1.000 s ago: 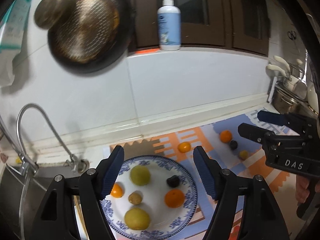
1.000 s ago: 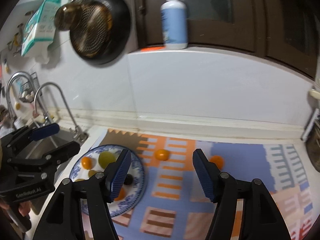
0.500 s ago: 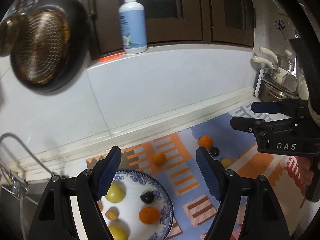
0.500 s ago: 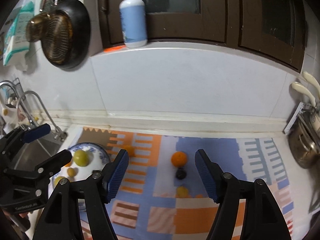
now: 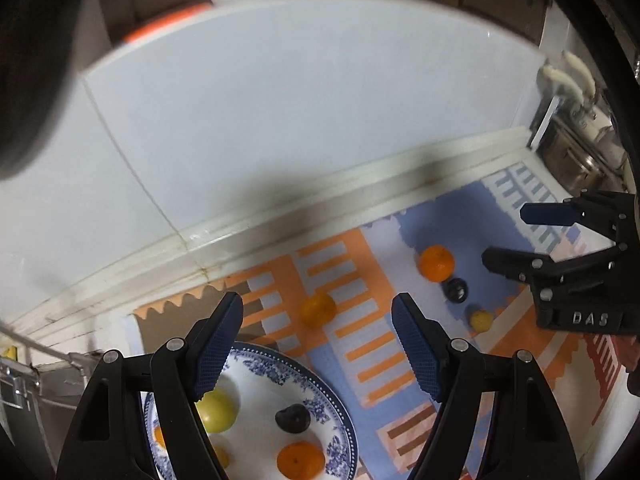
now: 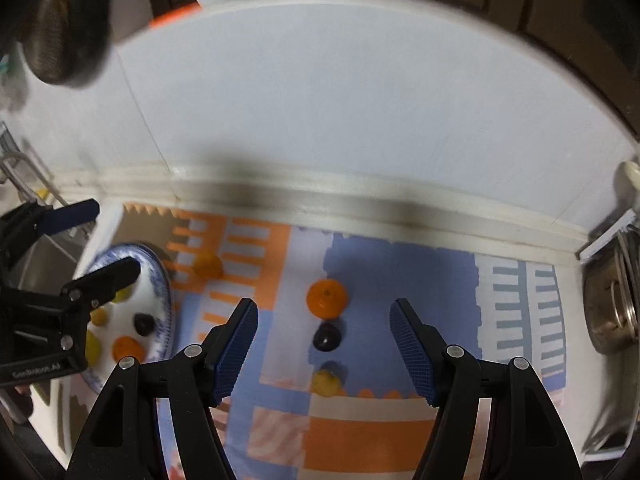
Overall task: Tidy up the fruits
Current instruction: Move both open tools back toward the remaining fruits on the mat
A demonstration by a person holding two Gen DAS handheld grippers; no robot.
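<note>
right gripper (image 6: 323,346): jaws wide, empty
dark fruit (image 6: 327,336): on mat, dead centre between them, 12 o'clock
left gripper (image 5: 318,344): wide, empty; small orange (image 5: 318,310) likely nearer it, 12 o'clock

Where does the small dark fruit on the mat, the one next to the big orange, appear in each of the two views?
Left wrist view: the small dark fruit lies right of centre, just below the big orange, near the right gripper.
Right wrist view: the fruit lies near centre, just below the orange, between the gripper's open fingers.
Shared landmark: the blue-patterned plate, lower left in both views.
</note>
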